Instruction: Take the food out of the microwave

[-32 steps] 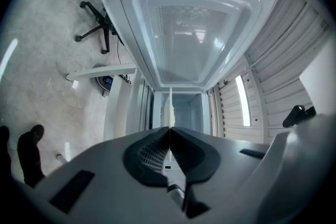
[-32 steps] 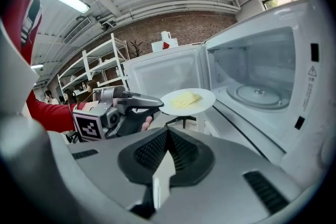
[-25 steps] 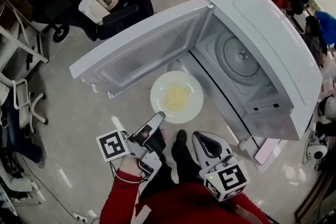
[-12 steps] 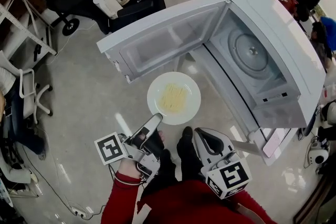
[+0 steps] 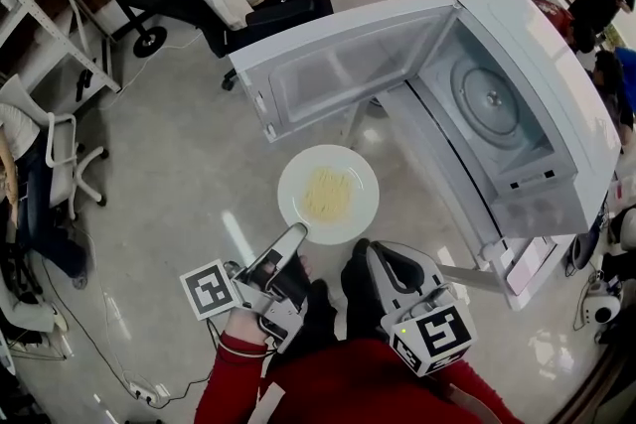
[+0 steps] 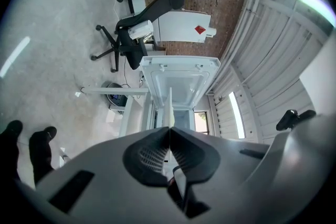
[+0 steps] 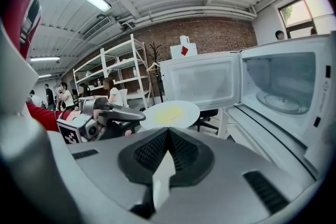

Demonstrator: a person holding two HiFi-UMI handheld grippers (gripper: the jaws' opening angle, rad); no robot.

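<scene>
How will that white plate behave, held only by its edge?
The plate looks rigid, so it likely won't bend. Pinched at one rim by the left gripper, it could tip. The loose yellow food might slide.

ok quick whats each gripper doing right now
Left gripper: shut on the plate, at its rim.
Right gripper: shut, nothing in it.

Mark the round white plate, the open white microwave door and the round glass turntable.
round white plate [image 5: 291,196]: head view, bare left rim.
open white microwave door [image 5: 338,79]: head view, inner window.
round glass turntable [image 5: 494,99]: head view, centre hub.
</scene>
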